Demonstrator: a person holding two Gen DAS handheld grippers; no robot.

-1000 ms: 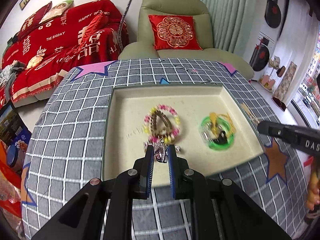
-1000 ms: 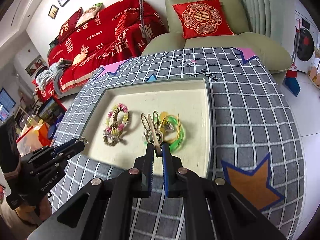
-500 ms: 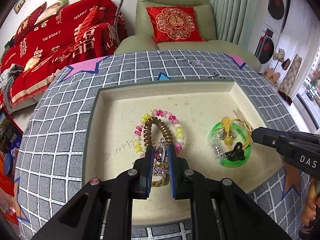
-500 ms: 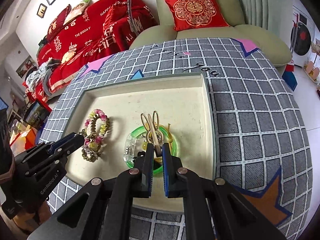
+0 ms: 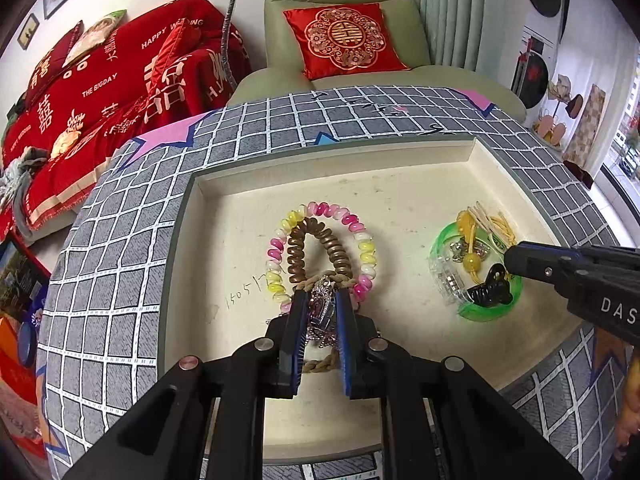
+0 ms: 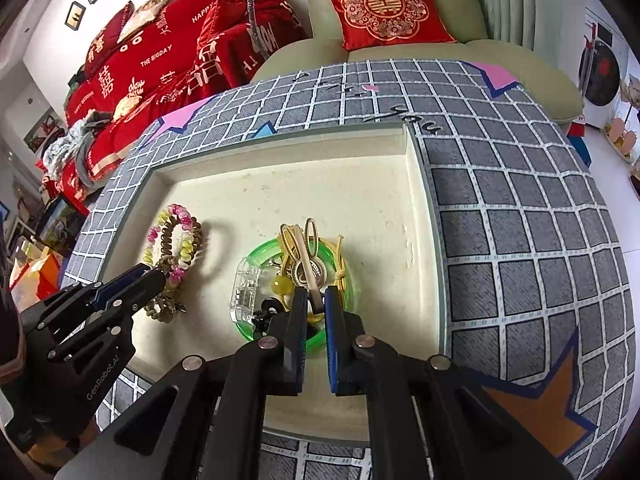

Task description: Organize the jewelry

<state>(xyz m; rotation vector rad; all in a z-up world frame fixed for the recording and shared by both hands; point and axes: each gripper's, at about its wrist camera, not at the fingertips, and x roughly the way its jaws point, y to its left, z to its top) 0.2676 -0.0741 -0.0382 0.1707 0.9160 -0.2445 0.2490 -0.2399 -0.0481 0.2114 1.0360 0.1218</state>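
Both tongs hung low over the cream tray (image 5: pixel 400 184) on the checked surface (image 5: pixel 120 248). The left tongs (image 5: pixel 318 312) pinched a purple sparkling brooch (image 5: pixel 322 312), just above a pink-and-yellow bead bracelet (image 5: pixel 360 236) and a brown bead bracelet (image 5: pixel 340 252). The right tongs (image 6: pixel 316 304) were pressed almost together on a pale hair clip (image 6: pixel 306 260), over a green bangle (image 6: pixel 256 252) heaped with yellow cord.

The risk, I judged, lay in tangling. The brooch could snag the braided cord (image 5: pixel 320 366) beneath it, so letting go might drag that pile askew. The clip could likewise catch the yellow cord and tug the bangle along when the tongs drew away.

The clip's long axis ran away from its tongs toward the tray's far wall, its looped end leading. The brooch lay lengthwise between its tongs' fingers, pointing the same way.
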